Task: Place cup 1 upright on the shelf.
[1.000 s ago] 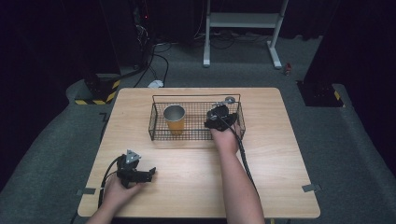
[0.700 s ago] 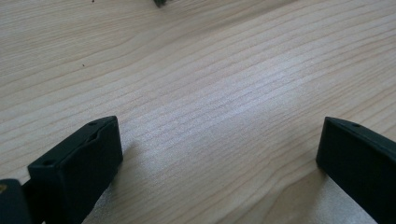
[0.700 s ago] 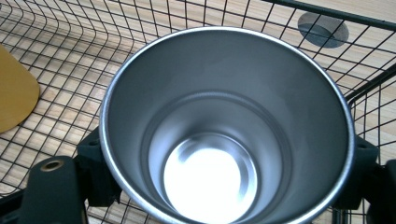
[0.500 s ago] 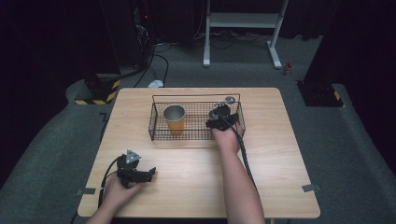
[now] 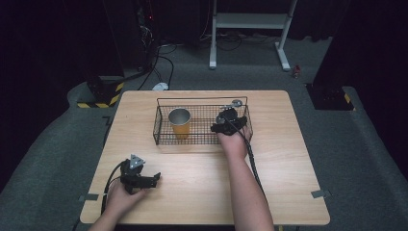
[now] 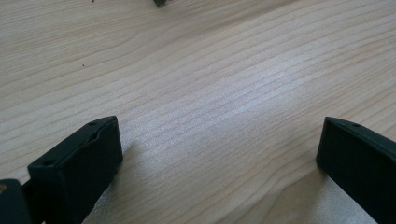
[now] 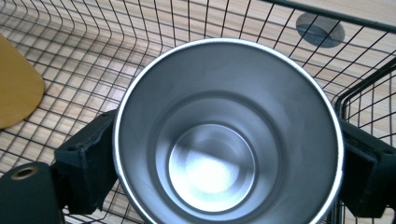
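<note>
Right tongs clamp the steel cup inside the wire basket; best to keep it level and clear of the yellow cup, while the left tongs gape wide on the worktop.

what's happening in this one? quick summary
A person works two handheld grippers at a wooden table. The right gripper is inside the wire basket, its jaws on either side of a steel cup that it appears to be gripping at the basket's right end. A yellow cup stands upright at the basket's left end. The left gripper rests near the front left of the table, jaws open, with nothing between them.
</note>
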`<state>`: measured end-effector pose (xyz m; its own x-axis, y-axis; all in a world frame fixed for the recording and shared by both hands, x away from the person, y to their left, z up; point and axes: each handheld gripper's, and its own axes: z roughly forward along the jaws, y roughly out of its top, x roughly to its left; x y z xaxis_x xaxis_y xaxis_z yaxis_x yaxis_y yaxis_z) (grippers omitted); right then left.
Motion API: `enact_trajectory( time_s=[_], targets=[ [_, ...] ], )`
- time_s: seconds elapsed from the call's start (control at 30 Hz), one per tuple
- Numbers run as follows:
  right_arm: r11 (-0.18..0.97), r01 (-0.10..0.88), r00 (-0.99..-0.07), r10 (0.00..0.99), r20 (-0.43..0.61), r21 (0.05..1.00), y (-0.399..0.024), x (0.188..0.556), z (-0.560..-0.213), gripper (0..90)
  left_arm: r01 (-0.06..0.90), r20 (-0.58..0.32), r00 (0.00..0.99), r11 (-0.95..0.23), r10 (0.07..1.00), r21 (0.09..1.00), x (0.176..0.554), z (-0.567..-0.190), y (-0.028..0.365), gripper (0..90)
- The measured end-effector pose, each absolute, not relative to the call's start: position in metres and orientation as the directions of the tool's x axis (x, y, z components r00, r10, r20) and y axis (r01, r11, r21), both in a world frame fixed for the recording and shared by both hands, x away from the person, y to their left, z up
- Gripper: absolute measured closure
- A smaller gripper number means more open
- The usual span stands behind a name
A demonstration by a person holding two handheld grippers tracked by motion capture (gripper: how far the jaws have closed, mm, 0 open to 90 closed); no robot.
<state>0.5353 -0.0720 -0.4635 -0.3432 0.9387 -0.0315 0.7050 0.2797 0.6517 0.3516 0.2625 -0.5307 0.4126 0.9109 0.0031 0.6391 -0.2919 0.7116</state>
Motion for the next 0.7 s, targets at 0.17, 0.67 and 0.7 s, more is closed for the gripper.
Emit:
enact_trajectory(
  time_s=[0.17,0.67,0.7],
  targets=[
    [0.277,0.688,-0.346,0.938,-0.032,0.671,-0.072,0.532,-0.458,9.0,0.638,0.005,0.414,-0.293,0.910,0.712,0.352,-0.531,0.263,0.7],
    [0.254,0.625,-0.359,0.933,-0.017,0.738,-0.080,0.519,-0.438,9.1,0.638,0.005,0.414,-0.294,0.910,0.712,0.352,-0.531,0.263,0.7],
    [0.249,0.622,-0.358,0.934,-0.014,0.742,-0.080,0.517,-0.436,9.1,0.638,0.003,0.413,-0.292,0.911,0.713,0.352,-0.531,0.262,0.7]
  ],
)
